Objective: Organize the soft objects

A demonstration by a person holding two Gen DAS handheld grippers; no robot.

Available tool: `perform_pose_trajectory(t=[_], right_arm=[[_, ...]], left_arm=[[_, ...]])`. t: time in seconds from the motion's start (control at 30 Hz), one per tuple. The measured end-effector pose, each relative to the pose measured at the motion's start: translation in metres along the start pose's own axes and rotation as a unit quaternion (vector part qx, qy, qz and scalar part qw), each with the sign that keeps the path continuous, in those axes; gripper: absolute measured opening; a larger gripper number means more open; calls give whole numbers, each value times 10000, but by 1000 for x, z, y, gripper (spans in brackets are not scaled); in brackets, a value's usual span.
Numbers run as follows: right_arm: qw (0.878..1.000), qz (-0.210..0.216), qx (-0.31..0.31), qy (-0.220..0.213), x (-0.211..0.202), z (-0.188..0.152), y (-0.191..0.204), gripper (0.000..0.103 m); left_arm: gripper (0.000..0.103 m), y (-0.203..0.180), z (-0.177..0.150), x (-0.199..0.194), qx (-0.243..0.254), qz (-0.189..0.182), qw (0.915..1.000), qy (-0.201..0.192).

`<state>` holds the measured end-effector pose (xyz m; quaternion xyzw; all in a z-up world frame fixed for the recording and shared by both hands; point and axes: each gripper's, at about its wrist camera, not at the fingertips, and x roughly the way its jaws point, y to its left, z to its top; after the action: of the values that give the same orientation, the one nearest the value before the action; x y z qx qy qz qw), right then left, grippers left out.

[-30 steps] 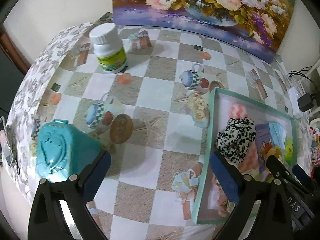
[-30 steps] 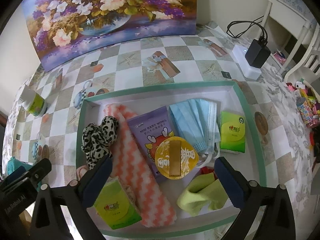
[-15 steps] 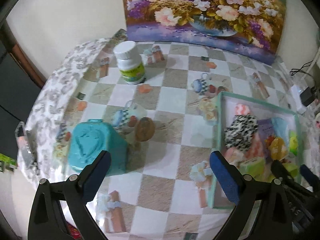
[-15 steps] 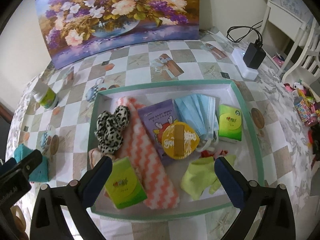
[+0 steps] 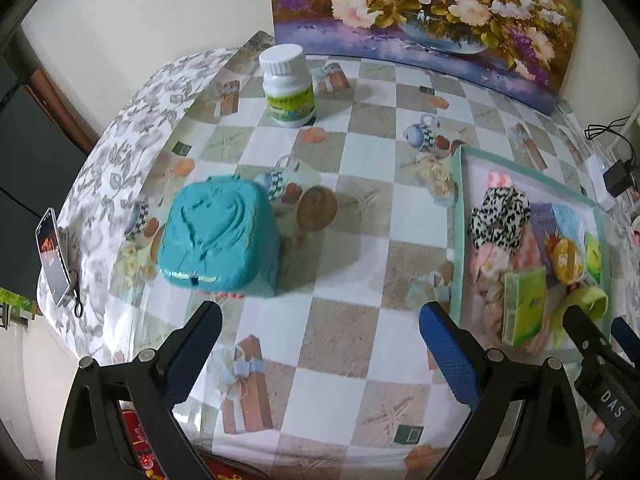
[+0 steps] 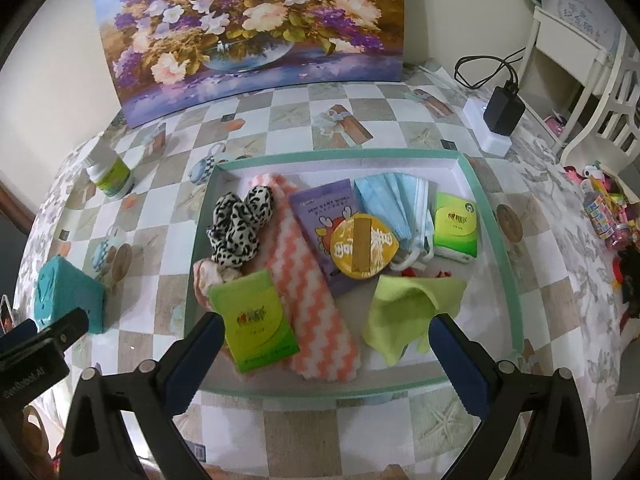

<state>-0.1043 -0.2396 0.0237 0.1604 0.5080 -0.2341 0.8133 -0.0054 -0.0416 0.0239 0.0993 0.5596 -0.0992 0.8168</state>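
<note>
Both tools, left tool (image 5: 320, 340) and right tool (image 6: 324, 344), are held wide open and empty above the desk (image 5: 360, 240). The green cloth (image 6: 408, 312) is seen crumpled in the tray (image 6: 496, 240), near corner. It is judged light and limp; a pinch at a raised fold is advised.

Left claw (image 5: 320, 328) spread wide, empty, above checkered counter (image 5: 340, 340). Teal box (image 5: 218, 236) at ten o'clock, white bottle (image 5: 287, 84) at twelve, green-rimmed tray (image 5: 457, 232) at three holding leopard scrunchie (image 5: 500, 216) and green tissue pack (image 5: 524, 306).
</note>
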Motion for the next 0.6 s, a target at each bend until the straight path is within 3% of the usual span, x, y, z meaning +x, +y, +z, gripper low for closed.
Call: perform_pose_trajectory(t=[0.6], right_arm=[[9999, 45, -28, -127, -16, -19, 1, 103]], left_arm=[[99, 14, -23, -5, 33, 30, 10000, 12]])
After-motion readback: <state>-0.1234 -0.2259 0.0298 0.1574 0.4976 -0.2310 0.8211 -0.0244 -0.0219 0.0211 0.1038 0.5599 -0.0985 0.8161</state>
